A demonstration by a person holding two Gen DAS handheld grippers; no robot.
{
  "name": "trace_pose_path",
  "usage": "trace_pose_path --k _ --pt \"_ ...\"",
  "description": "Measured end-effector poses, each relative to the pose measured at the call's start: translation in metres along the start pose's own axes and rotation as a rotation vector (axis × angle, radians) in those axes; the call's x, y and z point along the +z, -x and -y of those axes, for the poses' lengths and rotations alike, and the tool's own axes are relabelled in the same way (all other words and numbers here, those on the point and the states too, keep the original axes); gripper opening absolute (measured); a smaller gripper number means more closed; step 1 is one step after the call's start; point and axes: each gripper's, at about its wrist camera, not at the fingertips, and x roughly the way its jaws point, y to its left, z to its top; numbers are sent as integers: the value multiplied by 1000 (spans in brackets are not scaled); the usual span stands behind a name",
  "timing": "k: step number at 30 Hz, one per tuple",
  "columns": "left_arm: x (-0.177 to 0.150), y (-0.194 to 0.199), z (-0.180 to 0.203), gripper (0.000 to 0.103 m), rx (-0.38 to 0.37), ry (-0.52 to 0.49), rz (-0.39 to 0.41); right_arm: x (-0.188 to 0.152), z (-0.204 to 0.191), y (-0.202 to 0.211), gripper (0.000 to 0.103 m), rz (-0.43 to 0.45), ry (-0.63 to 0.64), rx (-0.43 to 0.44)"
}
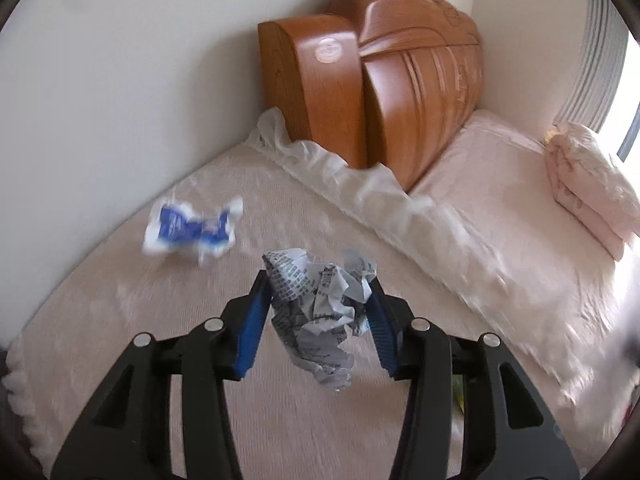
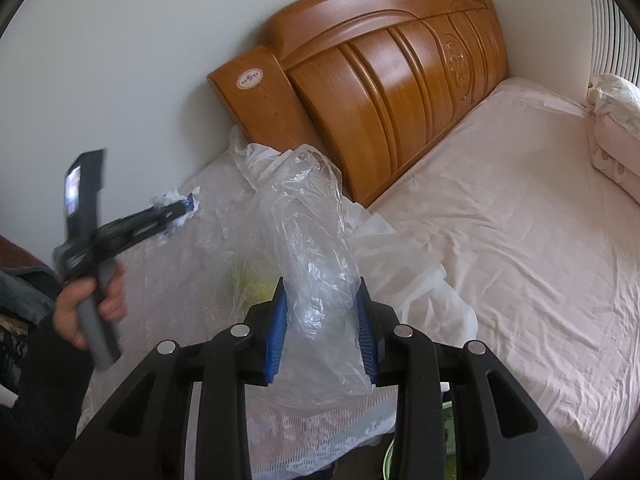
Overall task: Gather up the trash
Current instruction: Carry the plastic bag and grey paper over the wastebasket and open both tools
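**A:** Start at the left. What is still lying out?

**B:** At the far left, a blue and white wrapper lies loose on the bed, near the wall. Nothing touches it. You have that one left to fetch.

**A:** And your left claw?

**B:** Your left gripper is clamped on a crumpled printed paper. Both blue pads press into its sides, and the wad hangs between them above the bed. So that piece is picked up, but it is not in the bag yet.

**A:** Where is the bag?

**B:** Further right. Your right gripper is closed on a clear plastic bag, pinching a bunched fold of it between the pads. The bag stands up from the jaws and trails down below them. Something yellow-green shows through the plastic on its left side; that looks like trash already inside, though I can't tell what it is.

**A:** Anything to the right of that?

**B:** Only a rumpled white cover by the wooden headboard, and folded pink bedding at the far right edge. I see no more litter there.

**A:** So how far along are you?

**B:** Partway, I'd judge. One piece appears bagged, one is in your left grip waiting to go in, and the wrapper on the bed remains.
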Motion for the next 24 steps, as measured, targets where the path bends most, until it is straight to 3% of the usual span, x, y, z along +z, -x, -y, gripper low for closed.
trace_pose_path --k 12,19,24 --pt "-109 117 74 46 -162 -90 -47 -73 30 65 33 -27 -4 -40" --pt "-142 136 128 46 -274 -183 -78 -117 70 102 33 -26 -55 -95" --pt "-158 143 162 46 -312 -250 -86 -145 94 116 33 -27 -70 -178"
